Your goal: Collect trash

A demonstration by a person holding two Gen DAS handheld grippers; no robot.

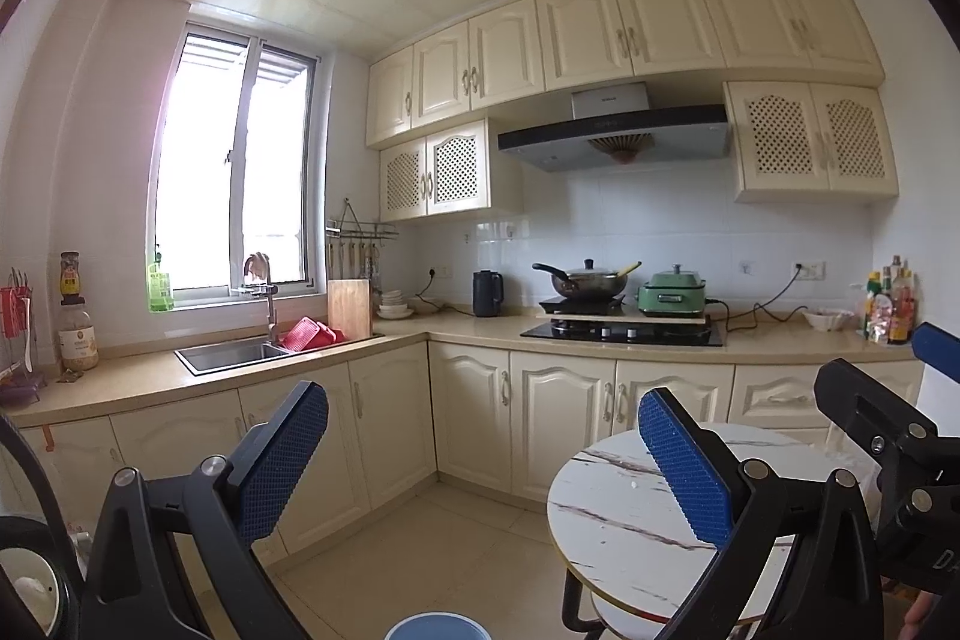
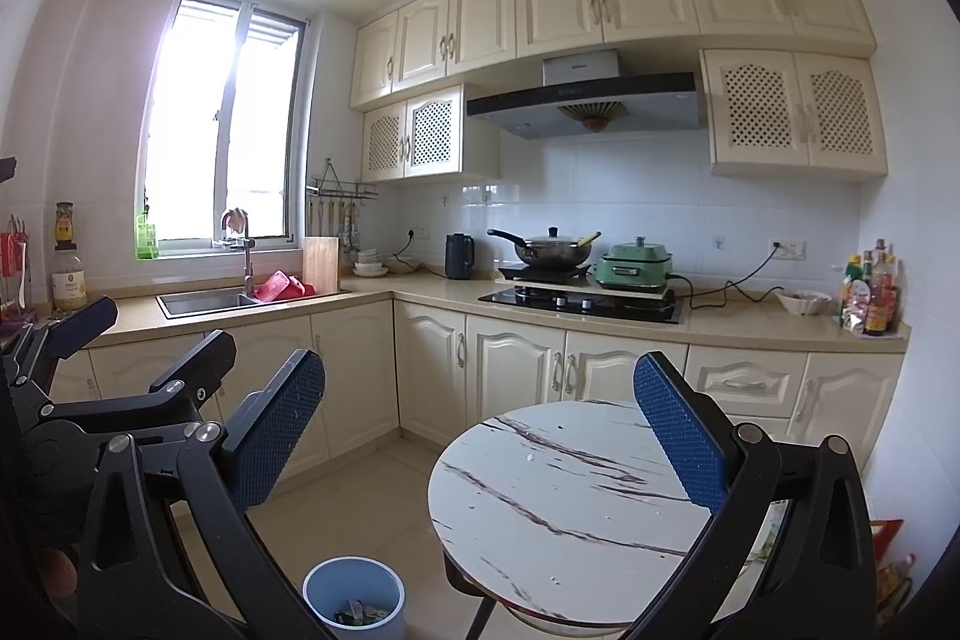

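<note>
Trash [image 2: 359, 611] sits inside the blue bin [image 2: 353, 599] on the floor, low and between the right gripper [image 2: 480, 424] fingers, closer to the left-hand one. Looks like small wrappers/packets, colours mixed, too small to tell more. Judging by that: light, crinkly, soft, prob. slippery film, so pinch a folded edge or bunch, not a flat face. Bin itself looks like thin plastic, light, stiff rim; if it needs moving, grip the rim wall.

Round marble-look table [image 2: 570, 490] is just right of the bin, partly behind the right-hand finger. Top looks bare except tiny white specks, too small to ID or grab.

Right gripper: fingers wide apart, nothing held. Left gripper [image 1: 480, 460]: also spread, empty; only the bin's rim shows at the bottom edge between its fingers.

Kitchen counter [image 2: 420, 289] w/ sink [image 2: 207, 302] well beyond both.
</note>
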